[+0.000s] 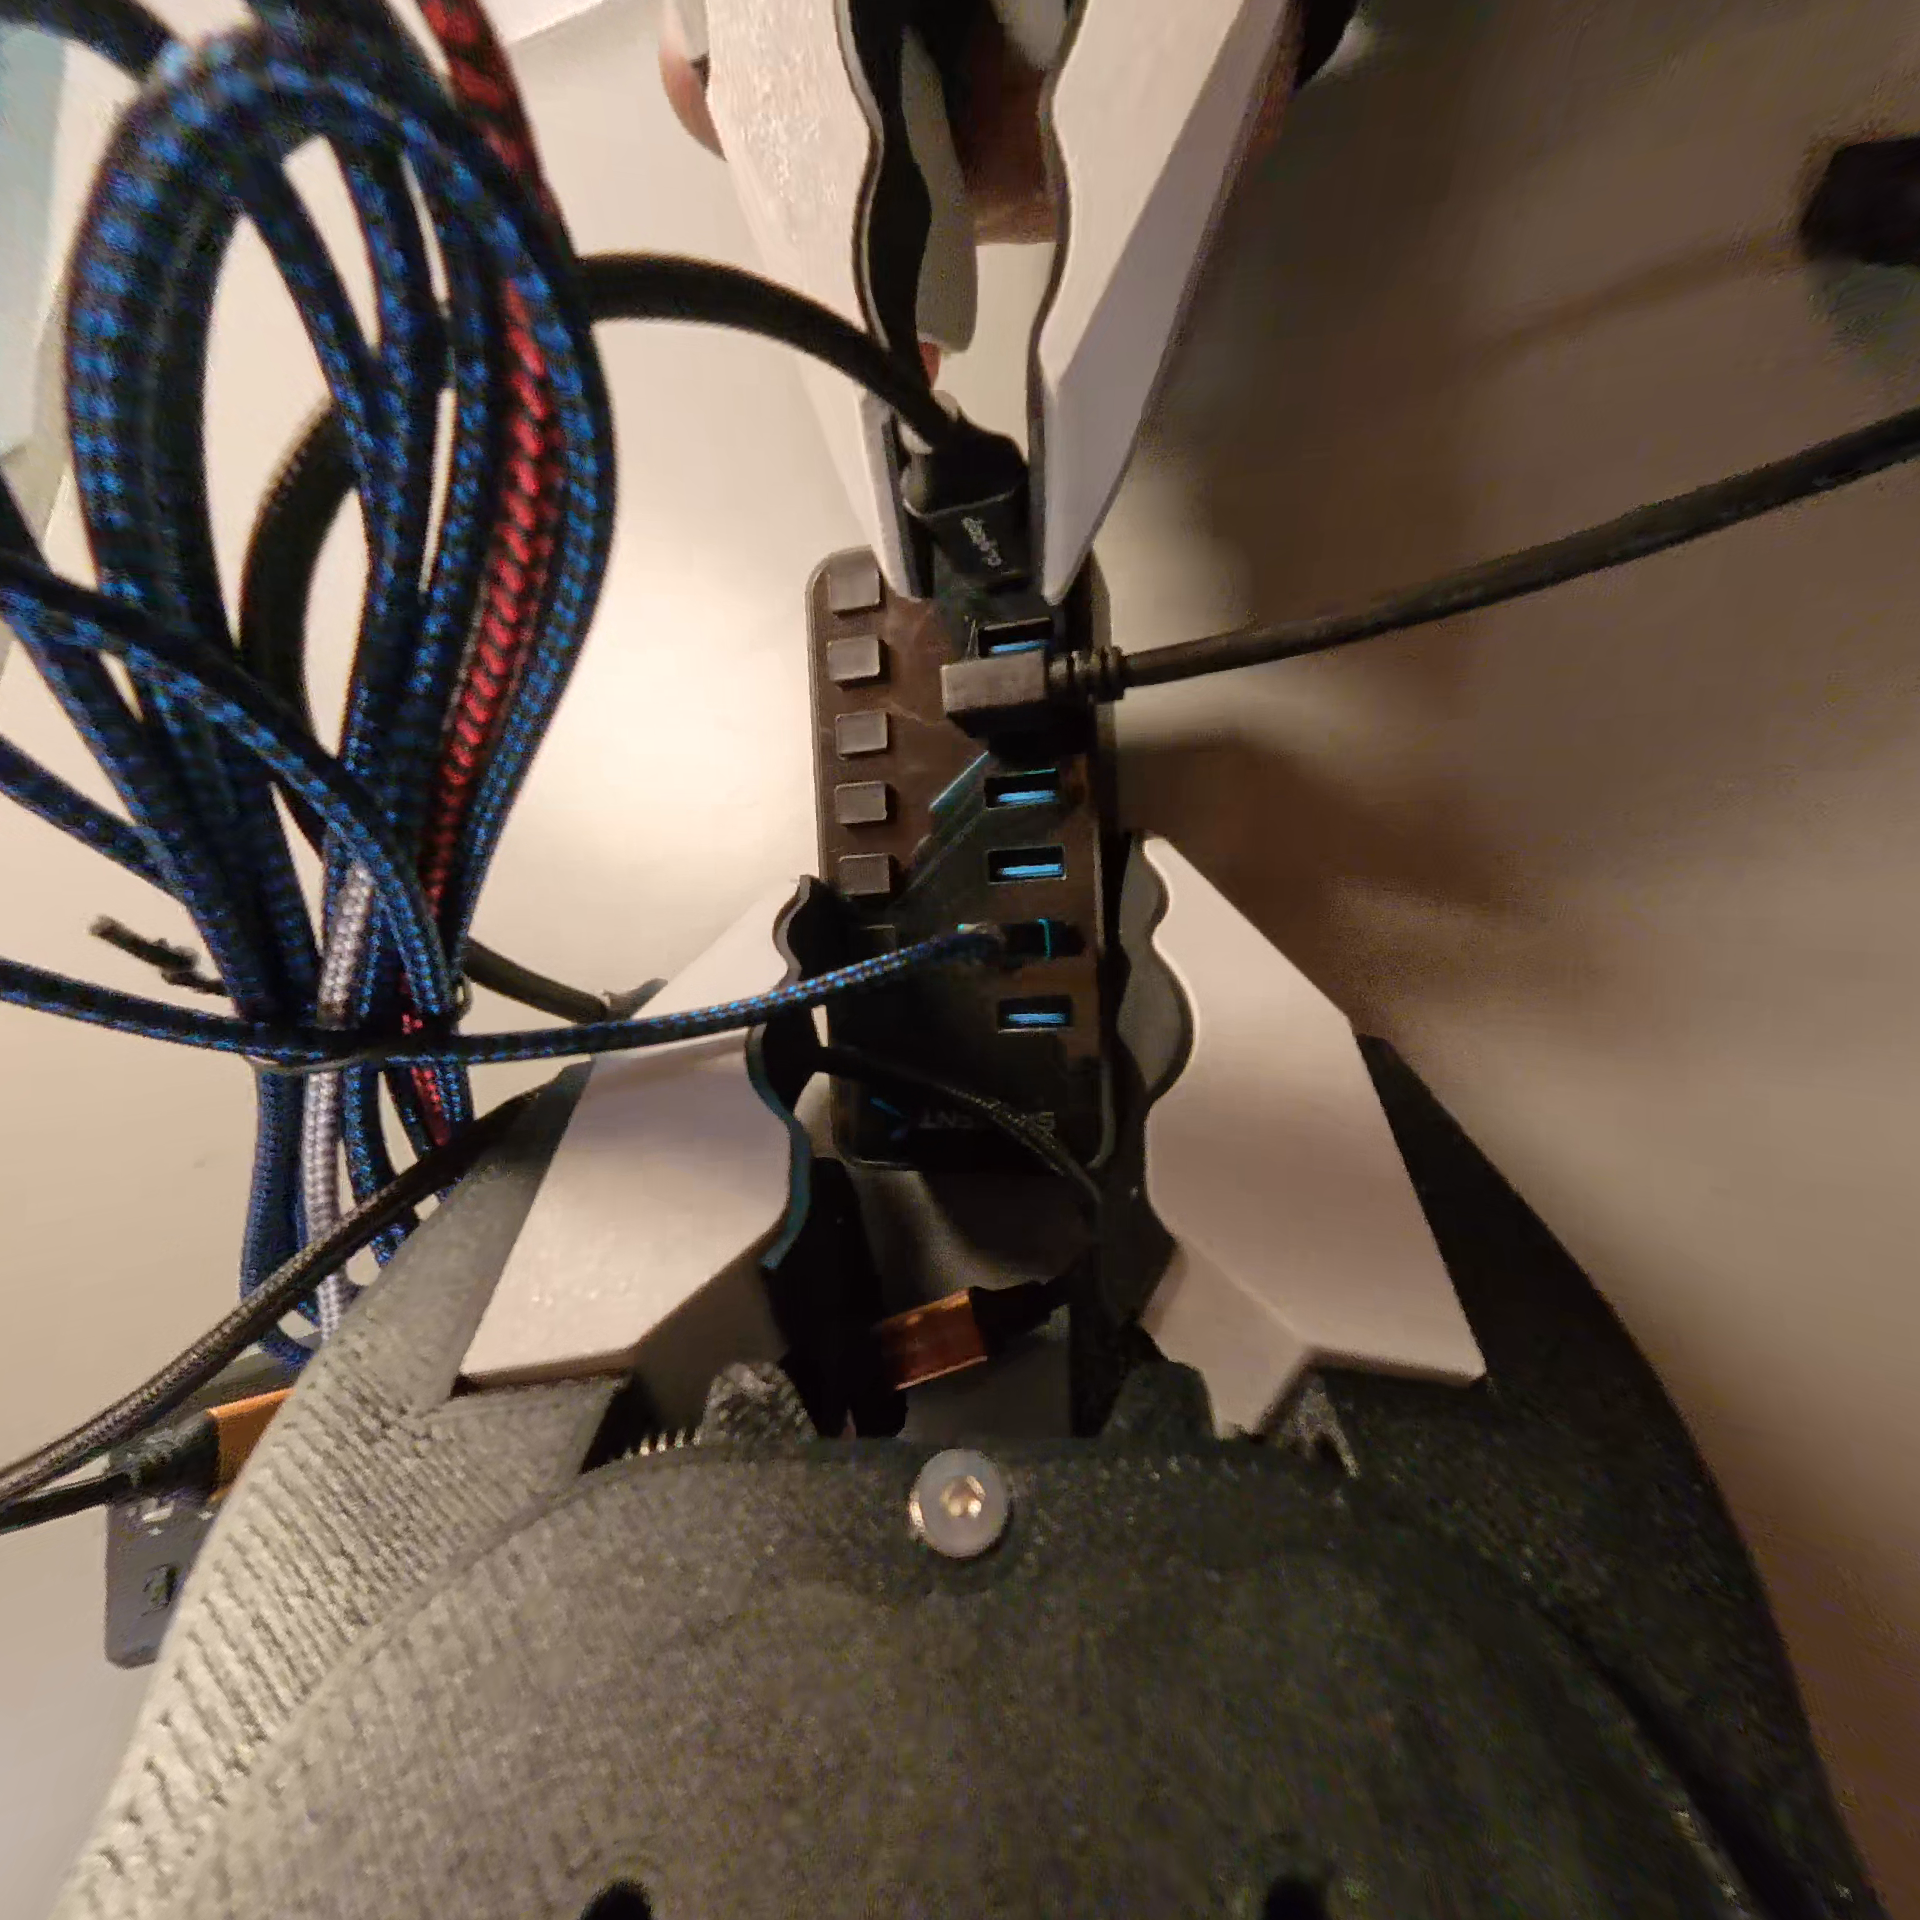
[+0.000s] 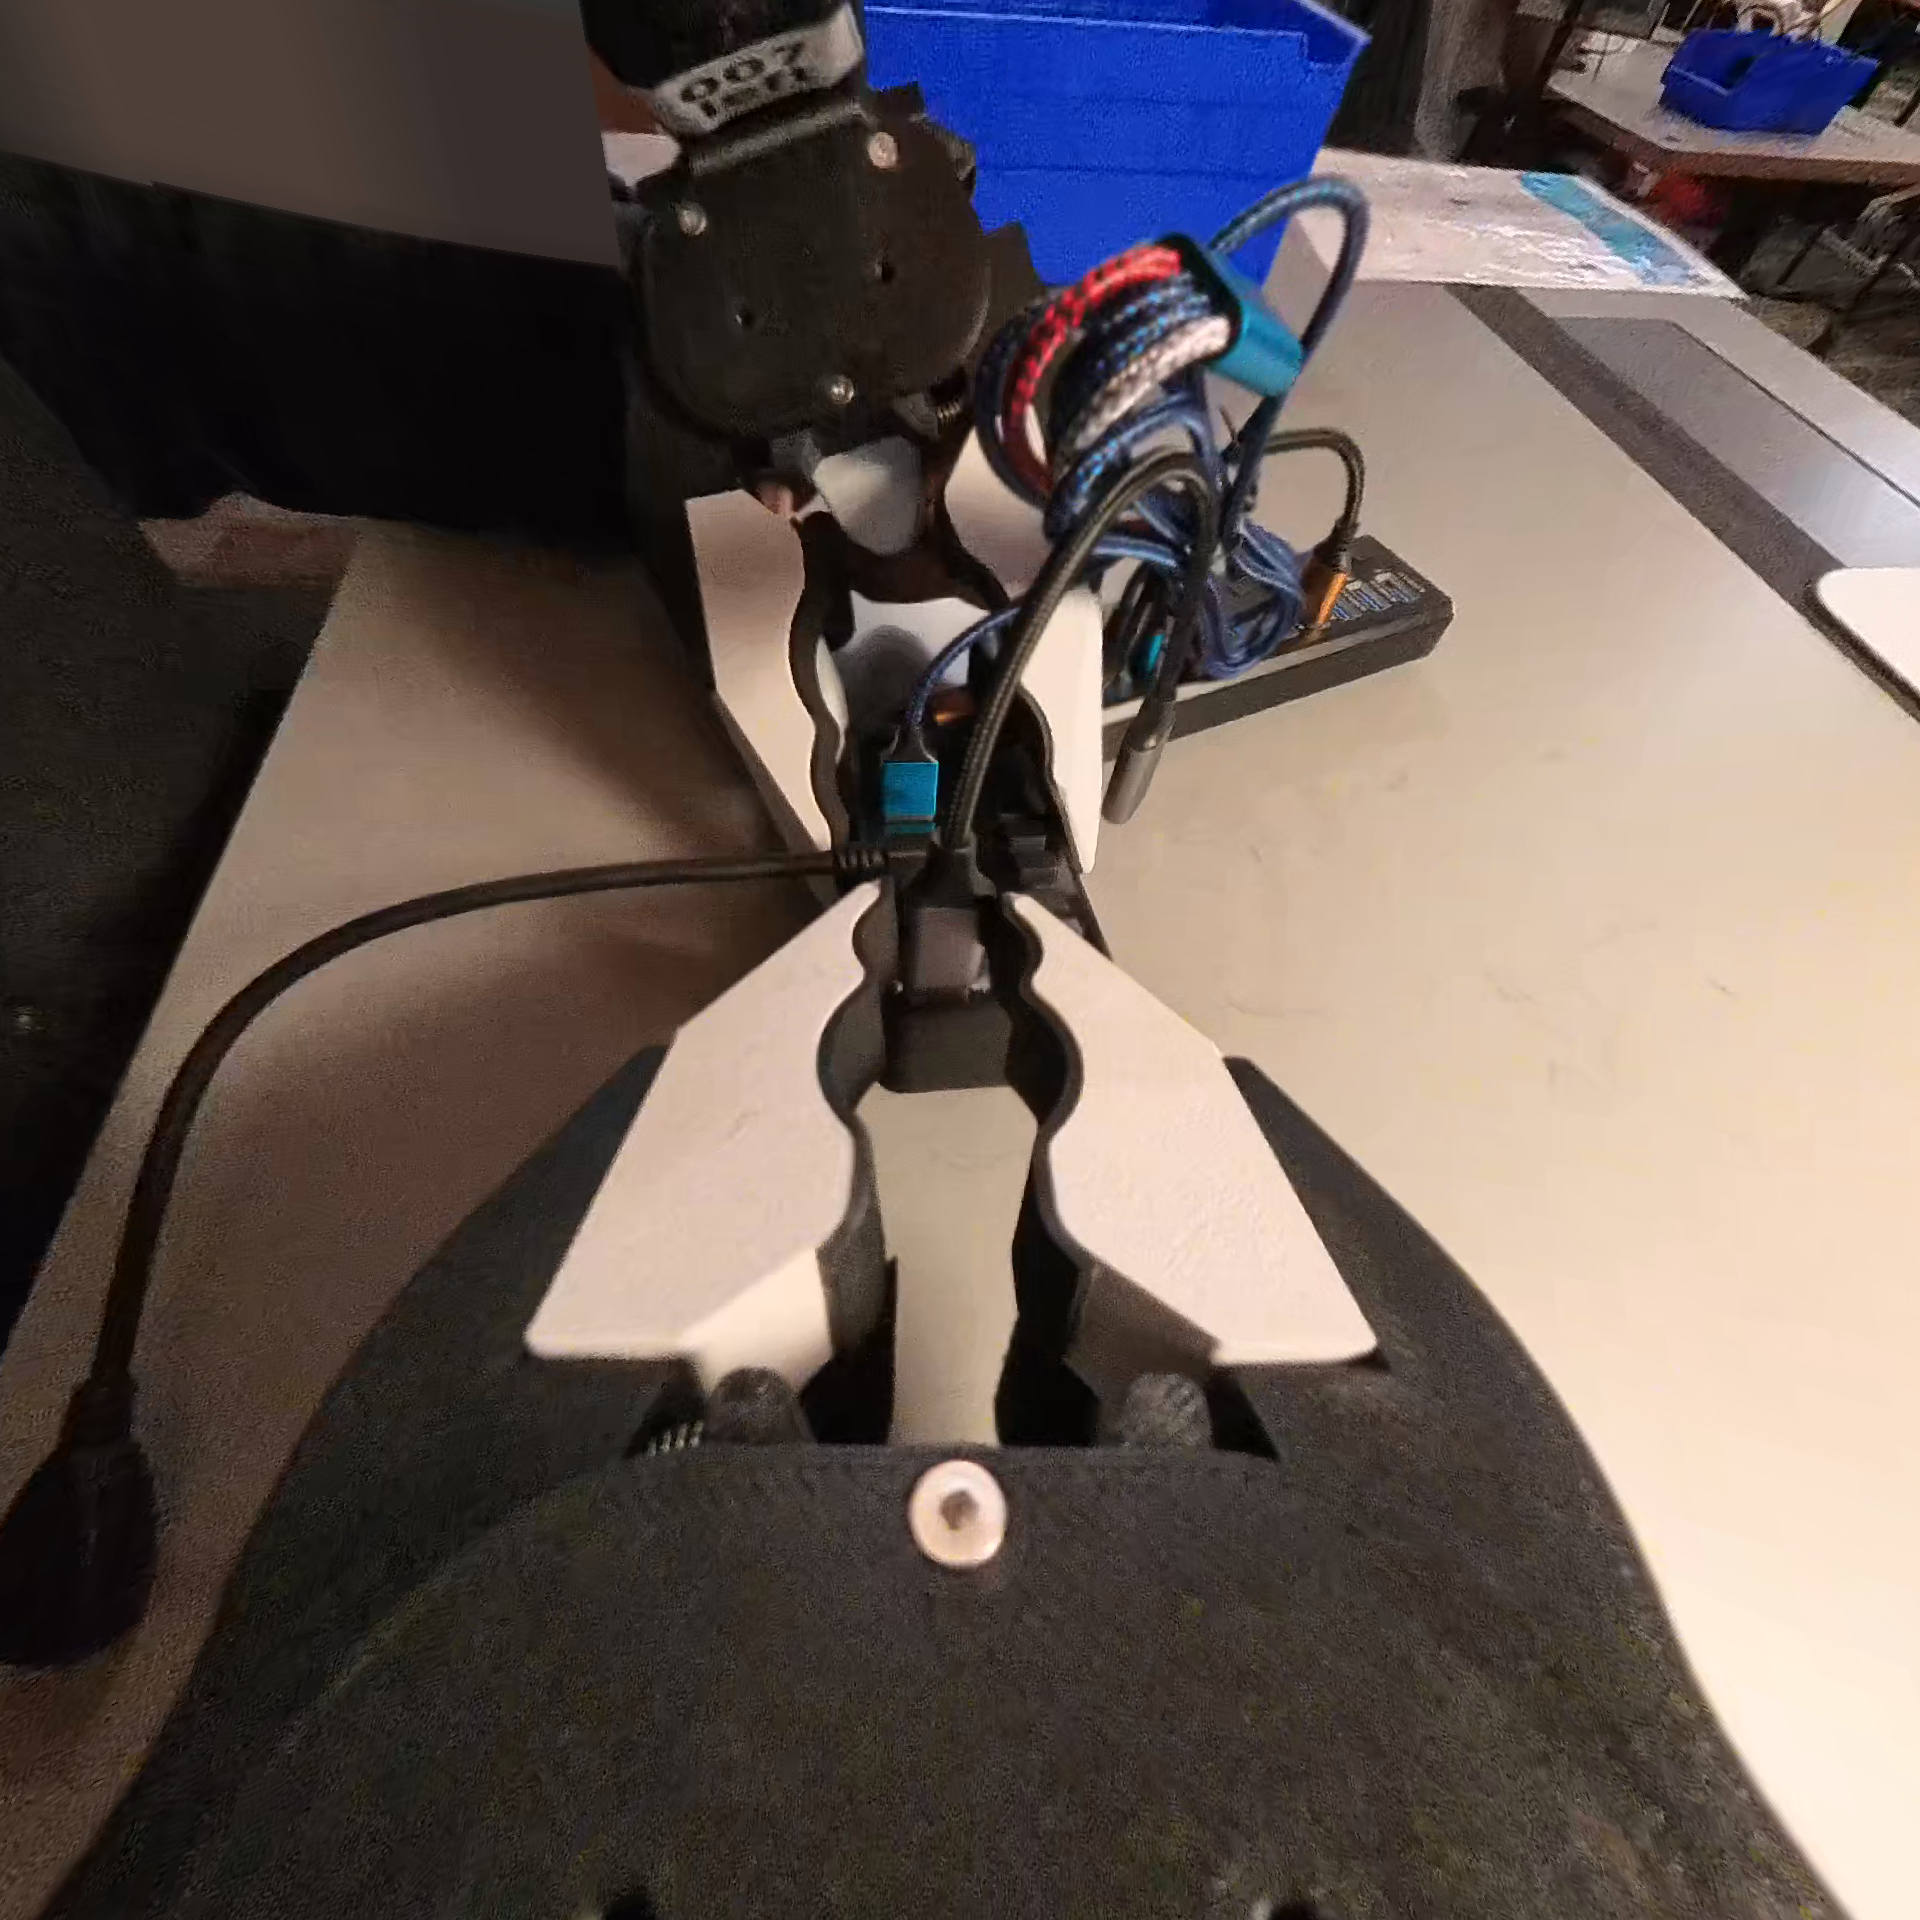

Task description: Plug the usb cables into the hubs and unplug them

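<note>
Left gripper (image 1: 966, 1049): closest to its own camera; its two white fingers (image 1: 644, 1174) are squeezed on the near end of the black USB hub (image 1: 935, 748).
USB hub: it sticks out past the left fingertips, held up off the table (image 1: 1507, 935), with a row of blue ports and a row of grey buttons.
Blue braided cable (image 1: 727, 1023): it comes in from the left finger's side and goes into a port just past the fingertips.
Thin black cable (image 1: 1455, 587): its plug sits in a port farther up the hub and the cord runs off past the right finger's side.
Black plug (image 1: 966, 488): it is at the far end of the hub, pinched between the fingers of the right gripper (image 1: 971, 561), which reaches in from across.
Right gripper fingers (image 2: 748, 1132): in their own view they are narrow, closed on that black plug (image 2: 935, 956).
Cable bundle (image 1: 343, 623): blue, red and grey braided cords tied together, hanging beside the left finger.
Second hub (image 2: 1340, 639): far past the right fingers, flat on the table, with cables in it.
Blue bin (image 2: 1122, 125): farthest back.
</note>
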Demonstrator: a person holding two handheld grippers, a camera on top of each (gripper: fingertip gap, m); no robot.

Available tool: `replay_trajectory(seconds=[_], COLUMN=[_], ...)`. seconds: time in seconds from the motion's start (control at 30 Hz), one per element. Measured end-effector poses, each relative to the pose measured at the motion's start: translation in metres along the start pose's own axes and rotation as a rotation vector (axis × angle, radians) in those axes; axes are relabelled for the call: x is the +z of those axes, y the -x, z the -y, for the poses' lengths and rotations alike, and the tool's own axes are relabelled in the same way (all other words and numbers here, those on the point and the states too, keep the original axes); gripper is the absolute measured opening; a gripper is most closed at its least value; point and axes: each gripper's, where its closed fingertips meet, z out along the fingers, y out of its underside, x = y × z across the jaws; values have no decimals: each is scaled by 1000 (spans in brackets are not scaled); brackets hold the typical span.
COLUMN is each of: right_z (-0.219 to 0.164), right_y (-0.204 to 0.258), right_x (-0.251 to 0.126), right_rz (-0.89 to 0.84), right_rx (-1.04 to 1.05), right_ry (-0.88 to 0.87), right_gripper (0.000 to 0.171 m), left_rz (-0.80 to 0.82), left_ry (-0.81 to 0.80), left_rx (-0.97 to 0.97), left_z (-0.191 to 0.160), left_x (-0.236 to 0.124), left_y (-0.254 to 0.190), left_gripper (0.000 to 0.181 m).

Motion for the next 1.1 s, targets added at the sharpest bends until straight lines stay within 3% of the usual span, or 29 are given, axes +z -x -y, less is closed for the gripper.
replay_trajectory(seconds=[0.07,0.2,0.27,0.43,0.6,0.67,0.7,0.77,0.93,1.1], right_z=[-3,-9,-8,-1,-4,4,13,27,4,-21], right_y=[1,6,5,-3,4,-2,-8,-17,-67,-82], right_x=[1,1,1,1,2,-1,-8,-25,-34,-32], right_rz=[-13,-149,-126,32,-113,-106,-105,-58,-376,-435], right_rx=[-45,-476,-383,126,-334,-220,-141,-9,-75,-51], right_ry=[27,120,114,8,82,48,-10,-98,13,114], right_gripper=[15,17,17,14,15,16,16,15,17,18], left_rz=[6,-12,-8,2,6,14,23,21,1,-46], left_ry=[12,9,11,9,22,54,68,63,47,-47], left_rx=[12,29,30,22,45,67,92,79,33,-35], left_z=[-2,-2,-2,-2,-4,-9,-10,-9,-7,3], left_x=[1,2,2,0,2,3,4,3,3,0], left_y=[0,-4,-3,-1,-2,-1,-2,-1,-1,-3], left_gripper=[62,62,62,63,63,62,71,62,62,61])
